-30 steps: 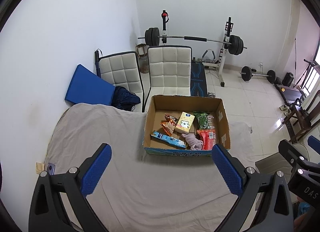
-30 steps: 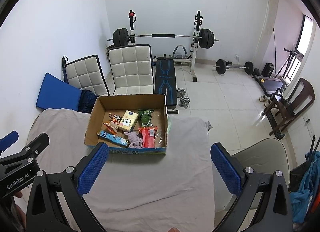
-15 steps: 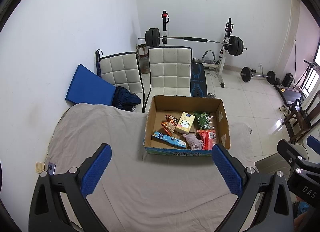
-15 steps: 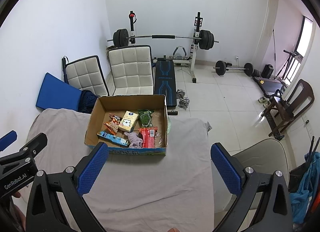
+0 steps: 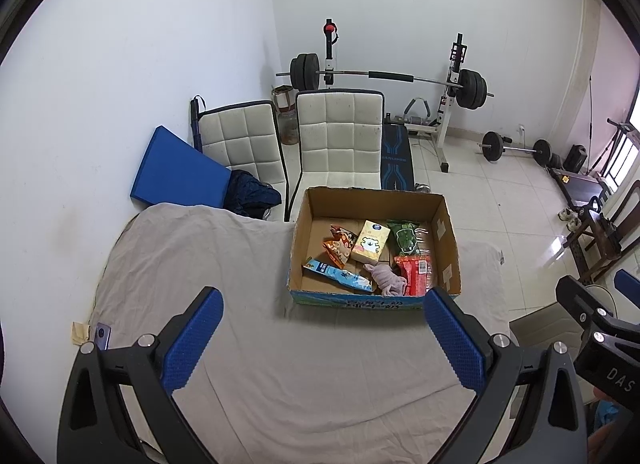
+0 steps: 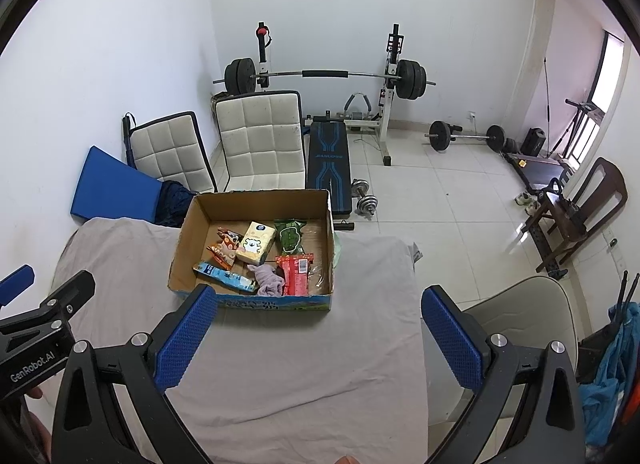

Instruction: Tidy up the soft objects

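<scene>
An open cardboard box (image 5: pixel 448 240) stands on a table under a grey cloth (image 5: pixel 200 264); it also shows in the right wrist view (image 6: pixel 188 232). In it lie a pink soft cloth (image 5: pixel 388 282), a yellow tissue pack (image 5: pixel 370 242), a green pack (image 5: pixel 406 238), a red pack (image 5: pixel 416 274), a blue pack (image 5: pixel 340 274) and an orange snack bag (image 5: pixel 338 246). My left gripper (image 5: pixel 322 338) is open and empty, well short of the box. My right gripper (image 6: pixel 318 336) is open and empty, also short of the box.
Two white padded chairs (image 5: pixel 340 140) and a blue mat (image 5: pixel 176 174) stand behind the table. A barbell rack (image 5: pixel 384 76) and bench are at the back wall. A grey chair (image 6: pixel 516 316) is at the table's right. A small device (image 5: pixel 102 334) lies at the cloth's left edge.
Both grippers have shifted only very slightly; the box and its contents have not moved.
</scene>
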`<state>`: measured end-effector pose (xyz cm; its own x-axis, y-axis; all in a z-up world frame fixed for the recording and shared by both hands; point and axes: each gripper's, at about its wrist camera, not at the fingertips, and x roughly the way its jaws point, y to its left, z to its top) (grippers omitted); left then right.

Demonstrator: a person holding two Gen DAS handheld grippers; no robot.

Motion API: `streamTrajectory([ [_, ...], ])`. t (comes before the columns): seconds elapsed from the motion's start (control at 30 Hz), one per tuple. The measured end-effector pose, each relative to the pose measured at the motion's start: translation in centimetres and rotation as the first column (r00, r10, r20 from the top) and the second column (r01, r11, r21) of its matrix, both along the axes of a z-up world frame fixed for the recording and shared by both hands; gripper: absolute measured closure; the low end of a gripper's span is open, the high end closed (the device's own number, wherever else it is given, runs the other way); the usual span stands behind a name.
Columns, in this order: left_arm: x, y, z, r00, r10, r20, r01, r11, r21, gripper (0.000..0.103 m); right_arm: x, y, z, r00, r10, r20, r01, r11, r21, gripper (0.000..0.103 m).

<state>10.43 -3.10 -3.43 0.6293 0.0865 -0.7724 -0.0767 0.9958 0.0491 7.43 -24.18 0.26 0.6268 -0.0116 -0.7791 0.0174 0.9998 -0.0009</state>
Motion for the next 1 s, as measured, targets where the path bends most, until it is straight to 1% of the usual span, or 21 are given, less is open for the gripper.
streamTrajectory([
  [0.4,0.17,0.24,-0.04,1.0,0.0,0.0,0.0,1.0,-0.003,0.0,-0.62,-0.08,-0.06,1.0,0.003,-0.006,-0.003,1.0,0.009,0.0],
  [1.0,0.14,0.37,0.06,1.0,0.001,0.001,-0.001,1.0,-0.006,0.0,-0.65,-0.19,0.63,1.0,0.005,0.004,-0.005,1.0,0.001,0.0],
])
